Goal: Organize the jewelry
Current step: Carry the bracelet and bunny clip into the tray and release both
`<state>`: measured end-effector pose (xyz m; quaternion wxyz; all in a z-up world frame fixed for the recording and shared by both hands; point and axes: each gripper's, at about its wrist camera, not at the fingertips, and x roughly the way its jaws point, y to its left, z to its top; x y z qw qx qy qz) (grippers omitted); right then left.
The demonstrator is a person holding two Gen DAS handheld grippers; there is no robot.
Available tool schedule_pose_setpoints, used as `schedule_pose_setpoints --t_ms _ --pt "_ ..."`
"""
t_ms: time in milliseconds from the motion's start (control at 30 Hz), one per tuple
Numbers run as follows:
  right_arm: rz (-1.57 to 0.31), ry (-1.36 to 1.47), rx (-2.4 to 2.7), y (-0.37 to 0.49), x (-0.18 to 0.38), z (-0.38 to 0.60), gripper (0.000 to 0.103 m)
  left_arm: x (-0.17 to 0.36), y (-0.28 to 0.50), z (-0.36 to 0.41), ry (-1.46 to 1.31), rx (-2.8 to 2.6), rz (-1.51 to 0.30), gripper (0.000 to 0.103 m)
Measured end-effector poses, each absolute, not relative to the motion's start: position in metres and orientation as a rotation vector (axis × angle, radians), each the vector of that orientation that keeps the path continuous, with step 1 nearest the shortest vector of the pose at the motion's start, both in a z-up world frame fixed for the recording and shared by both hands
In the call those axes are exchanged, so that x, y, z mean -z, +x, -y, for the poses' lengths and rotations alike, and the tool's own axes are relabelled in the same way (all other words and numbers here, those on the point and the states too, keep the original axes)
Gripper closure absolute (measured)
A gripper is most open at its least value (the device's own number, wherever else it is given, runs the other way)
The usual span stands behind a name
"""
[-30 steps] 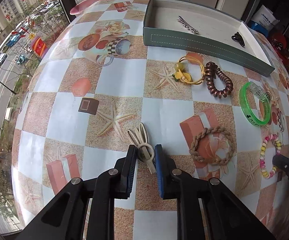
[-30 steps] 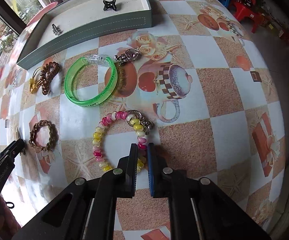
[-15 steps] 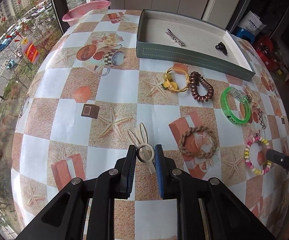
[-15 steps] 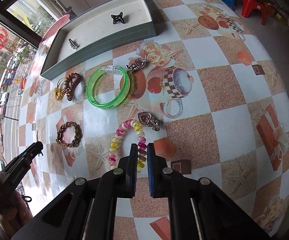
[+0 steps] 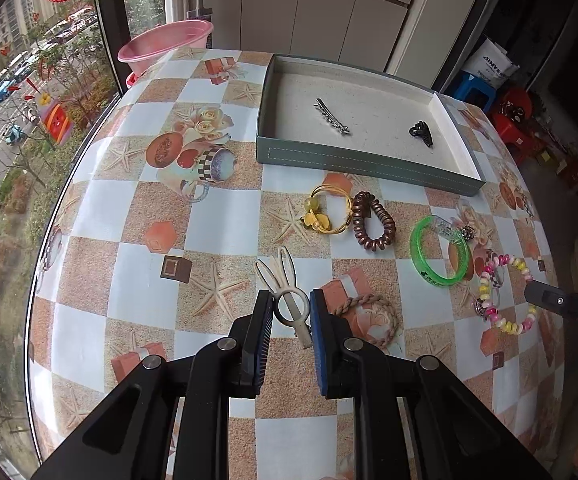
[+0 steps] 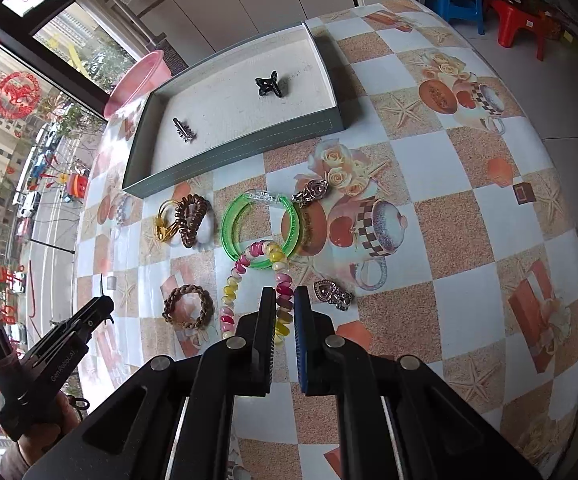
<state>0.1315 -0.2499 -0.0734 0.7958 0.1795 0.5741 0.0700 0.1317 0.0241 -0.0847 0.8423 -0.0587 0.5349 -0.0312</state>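
Note:
My left gripper is shut on a cream rabbit-ear hair clip, held clear above the checked tablecloth. My right gripper is shut on a pink and yellow beaded bracelet, which hangs forward from the jaws over the green bangle. At the far side stands the grey-green tray, holding a silver clip and a black claw clip. The left wrist view shows the right gripper at the right edge with the bracelet.
On the cloth lie a yellow wire bracelet, a brown spiral hair tie, a braided brown band and two heart charms. A pink basin sits beyond the far left table edge.
Both grippers have risen from the table and tilted up, each still shut on its piece. The clip and the beaded bracelet came up off the cloth with them.

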Motion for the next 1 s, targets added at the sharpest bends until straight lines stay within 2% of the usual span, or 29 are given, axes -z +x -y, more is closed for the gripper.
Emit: schedule_pose_setpoints --t_ms 600,1000 --pt "-1.144 0.410 -0.242 0.234 0.035 0.256 0.093 0.036 0.227 -0.007 -0.137 0.102 -1.005 0.071" --pt "-1.199 0.414 -0.283 0.315 0.074 0.240 0.093 0.073 0.298 0.014 -0.100 0.081 -1.022 0.071"
